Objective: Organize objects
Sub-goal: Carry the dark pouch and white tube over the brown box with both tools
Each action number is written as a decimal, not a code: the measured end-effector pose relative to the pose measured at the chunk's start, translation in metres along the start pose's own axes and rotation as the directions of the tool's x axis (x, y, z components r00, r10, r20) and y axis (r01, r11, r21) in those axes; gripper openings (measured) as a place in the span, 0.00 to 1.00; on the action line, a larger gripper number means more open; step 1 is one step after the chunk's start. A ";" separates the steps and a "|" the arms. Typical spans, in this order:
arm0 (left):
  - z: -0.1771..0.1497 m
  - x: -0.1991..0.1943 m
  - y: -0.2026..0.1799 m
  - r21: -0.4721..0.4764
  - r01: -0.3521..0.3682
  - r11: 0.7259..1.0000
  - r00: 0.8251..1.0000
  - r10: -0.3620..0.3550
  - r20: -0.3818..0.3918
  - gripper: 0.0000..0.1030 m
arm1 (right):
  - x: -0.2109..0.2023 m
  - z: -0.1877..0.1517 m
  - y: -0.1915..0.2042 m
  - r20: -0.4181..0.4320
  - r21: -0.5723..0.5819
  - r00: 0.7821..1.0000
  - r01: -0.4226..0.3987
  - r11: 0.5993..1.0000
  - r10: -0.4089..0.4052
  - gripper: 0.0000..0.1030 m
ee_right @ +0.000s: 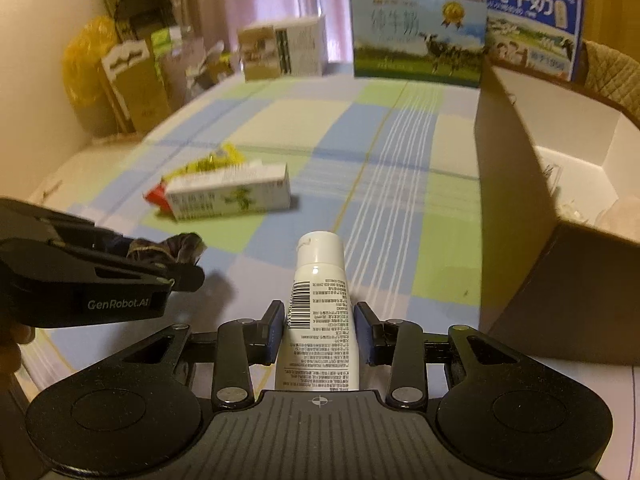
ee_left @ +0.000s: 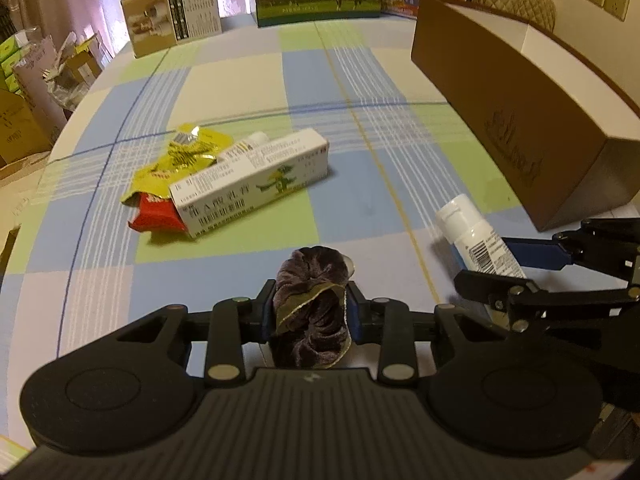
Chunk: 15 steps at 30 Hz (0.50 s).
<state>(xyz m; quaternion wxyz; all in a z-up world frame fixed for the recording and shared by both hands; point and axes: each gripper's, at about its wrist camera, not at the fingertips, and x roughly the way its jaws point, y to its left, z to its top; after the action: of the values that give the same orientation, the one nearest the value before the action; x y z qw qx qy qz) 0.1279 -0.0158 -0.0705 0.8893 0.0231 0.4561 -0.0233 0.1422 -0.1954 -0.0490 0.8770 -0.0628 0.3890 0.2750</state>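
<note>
A: We have the left tongs (ee_left: pixel 310 312) nearly closed on the dark velvet scrunchie (ee_left: pixel 310 300), the pads squeezing its soft folds, near the front of the tabletop (ee_left: pixel 240 80).

B: And our right tongs (ee_right: pixel 318 334) sit around the white tube (ee_right: pixel 318 300), cap pointing away from us. The left pad looks pressed on it; on the right side we think there's contact too, though the blur makes that hard to judge.

A: The brown box (ee_right: pixel 520 168) stands open at the right, just beside the tube. That's probably where both belong.

B: Then we should lift straight up before swinging right, so the tube clears the box wall. The tube is smooth, so we keep it firmly pinched.

A: The carton (ee_left: pixel 256 184) and yellow wrapper (ee_left: pixel 180 160) lie farther out at the left, well apart.
</note>
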 end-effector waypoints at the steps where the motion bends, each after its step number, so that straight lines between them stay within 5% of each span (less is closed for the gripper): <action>1: 0.001 -0.002 0.000 -0.001 -0.003 1.000 1.000 0.003 0.008 0.29 | -0.004 0.002 -0.002 0.015 0.009 1.000 -0.002 1.000 0.002 0.33; 15: 0.038 -0.042 -0.023 0.012 0.054 0.998 0.989 -0.055 0.134 0.28 | -0.081 0.039 -0.051 0.242 0.199 0.970 -0.040 0.979 -0.010 0.33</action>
<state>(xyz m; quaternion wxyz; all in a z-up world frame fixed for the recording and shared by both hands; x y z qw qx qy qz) 0.1328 -0.0404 -0.0142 0.9169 0.0127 0.3956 -0.0509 0.1503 -0.2611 0.0301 0.9176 0.0637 0.3055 0.2463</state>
